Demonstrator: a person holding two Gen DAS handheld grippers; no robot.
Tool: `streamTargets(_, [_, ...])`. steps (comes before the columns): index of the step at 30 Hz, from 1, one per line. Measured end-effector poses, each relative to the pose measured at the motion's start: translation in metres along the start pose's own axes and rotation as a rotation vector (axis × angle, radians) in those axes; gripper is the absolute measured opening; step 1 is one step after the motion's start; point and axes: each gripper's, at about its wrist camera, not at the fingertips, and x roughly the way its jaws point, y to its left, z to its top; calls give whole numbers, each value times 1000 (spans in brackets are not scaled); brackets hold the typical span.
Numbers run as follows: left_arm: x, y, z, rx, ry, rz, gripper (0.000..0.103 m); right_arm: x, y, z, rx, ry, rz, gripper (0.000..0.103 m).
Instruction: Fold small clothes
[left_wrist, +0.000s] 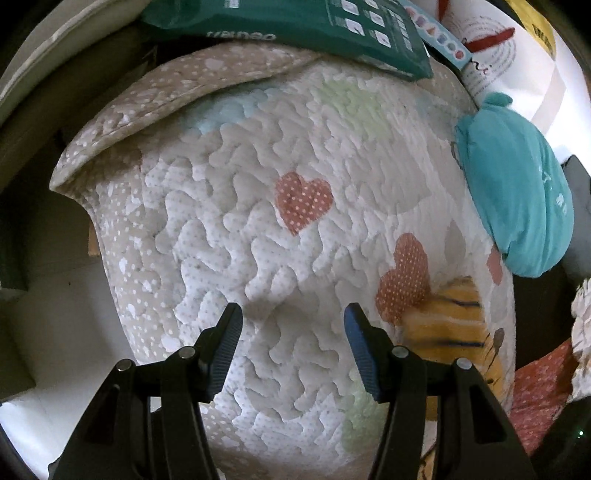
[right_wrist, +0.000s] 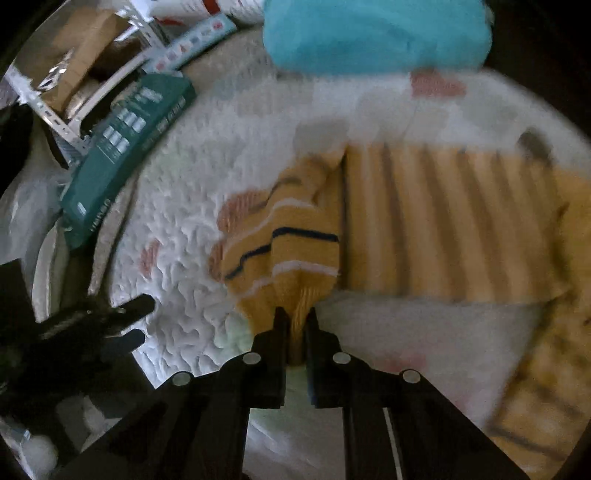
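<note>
Left wrist view: the left claw (left_wrist: 293, 321) hangs open over the quilted heart-print mat (left_wrist: 258, 229), with nothing between its jaws, probably waiting to help with the fold. A teal folded garment (left_wrist: 517, 199) sits at the mat's right edge, likely set aside as finished. The yellow striped garment (left_wrist: 461, 317) peeks in beside the right jaw.

Right wrist view: the right claw (right_wrist: 295, 314) is clamped on the cuff of the yellow garment's sleeve (right_wrist: 280, 243), lifting it over the body, which lies flat on the mat, apparently to fold it inward. A green pack (right_wrist: 125, 147) lies at the mat's edge; beyond, a metal shelf (right_wrist: 55, 110) holds cardboard boxes (right_wrist: 85, 48), contents hidden.
</note>
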Motion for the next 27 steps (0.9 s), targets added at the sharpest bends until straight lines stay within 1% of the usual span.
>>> streamTargets(3, [1,-9,-6,28,4,1,56,-51,-40,7,1,-60,-102,8])
streamTargets(5, [2,-18,-12,54,6,1,56,-84,-81,5,39,-86,-179,8])
streamTargets(6, [2,-26,-17,77,7,1,56,-103,-108,2,65,-99,-240,8])
streamTargets(7, [3,-34,-22,99,7,-2,56,-114,-128,-2,86,-102,-284,8])
streamTargets(9, [5,-53,-34,154,13,-12,56,-138,-182,-14,151,-89,-401,8])
streamTargets(12, [12,-89,-56,266,38,-30,56,-156,-261,-38,229,-38,-624,8])
streamTargets(16, [21,-136,-92,414,70,-51,56,-160,-353,-74,371,29,-803,8])
streamTargets(18, [25,-156,-110,485,79,-61,56,-157,-382,-86,435,45,-796,10])
streamTargets(19, [26,-165,-119,516,82,-65,56,-156,-400,-95,504,45,-768,12])
streamTargets(20, [27,-173,-127,547,85,-69,56,-160,-409,-101,552,26,-749,15])
streamTargets(22, [30,-192,-146,613,98,-79,56,-172,-421,-113,639,-48,-719,38])
streamTargets(24, [32,-211,-162,663,100,-90,56,-186,-422,-122,672,-129,-704,51])
streamTargets(26, [30,-228,-174,711,90,-121,56,-199,-419,-127,670,-179,-699,51])
streamTargets(27, [29,-241,-183,739,81,-142,56,-204,-417,-128,667,-204,-668,51])
